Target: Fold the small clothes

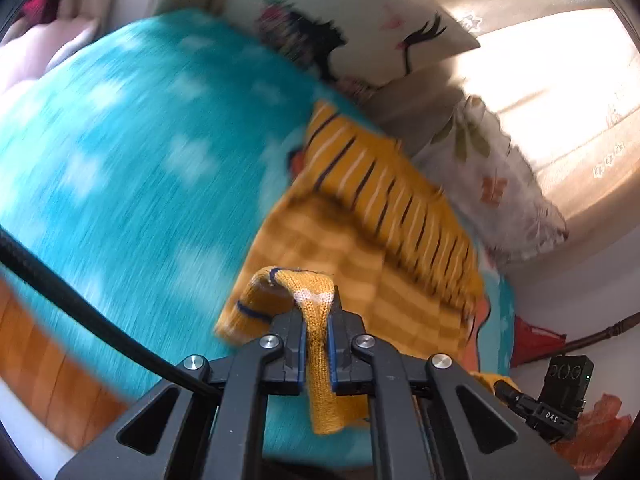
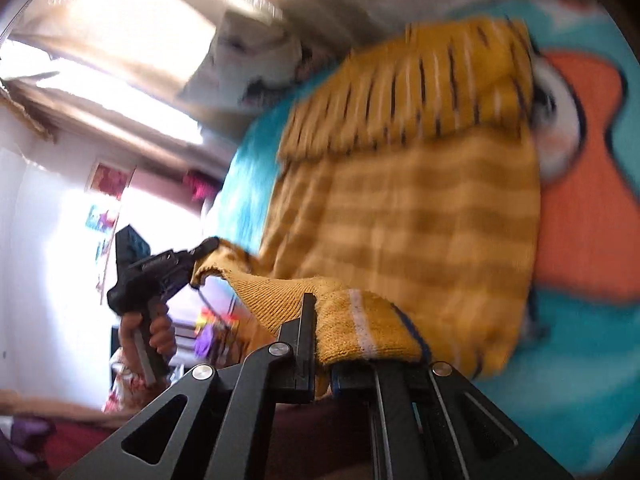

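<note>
Left wrist view shows a teal fleece blanket with pale cloud patches covering most of the bed, with a printed pillow and a floral pillow along its far edge. On the blanket lies a mustard striped knit sweater, its upper section doubled over so that dark and white stripes face up, while the lower section shows faint tonal bands. The left gripper is closed tight on a fold of the sweater's edge, the knit standing up between the blue pads and draping over the tips. In the right wrist view the same sweater rests on the blanket's orange and white cartoon print. The right gripper is clamped on a striped hem portion, fabric bunched over its fingers. The left gripper appears there too, held by a hand, pinching another corner. Both views are motion-blurred.
</note>
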